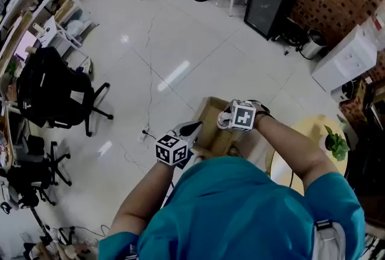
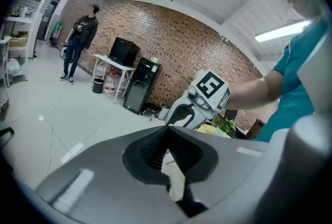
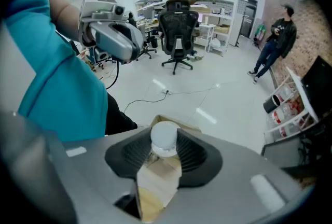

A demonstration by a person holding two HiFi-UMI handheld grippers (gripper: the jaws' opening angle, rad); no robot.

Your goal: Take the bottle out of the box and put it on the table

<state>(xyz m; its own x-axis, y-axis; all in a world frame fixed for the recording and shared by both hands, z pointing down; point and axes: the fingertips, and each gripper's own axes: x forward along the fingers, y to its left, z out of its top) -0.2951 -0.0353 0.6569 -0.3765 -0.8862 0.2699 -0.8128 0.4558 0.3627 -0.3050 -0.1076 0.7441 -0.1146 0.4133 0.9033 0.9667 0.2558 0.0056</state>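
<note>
Over the cardboard box [image 1: 210,115], both grippers are held close together by a person in a teal shirt. Between the pads of the right gripper [image 3: 165,151] the white cap of the bottle [image 3: 165,137] is clamped, and brown cardboard is seen directly beneath it, so the bottle is at the box; whether its base is clear of the box cannot be told. At the box's near left edge, the left gripper [image 2: 167,151] is closed on a thin pale sheet, apparently a flap of the box. Just right of the box, a round yellow table [image 1: 310,132] with a small green plant [image 1: 337,144] is seen. Well apart, a black office chair [image 1: 54,93] is seen on the white floor.
</note>
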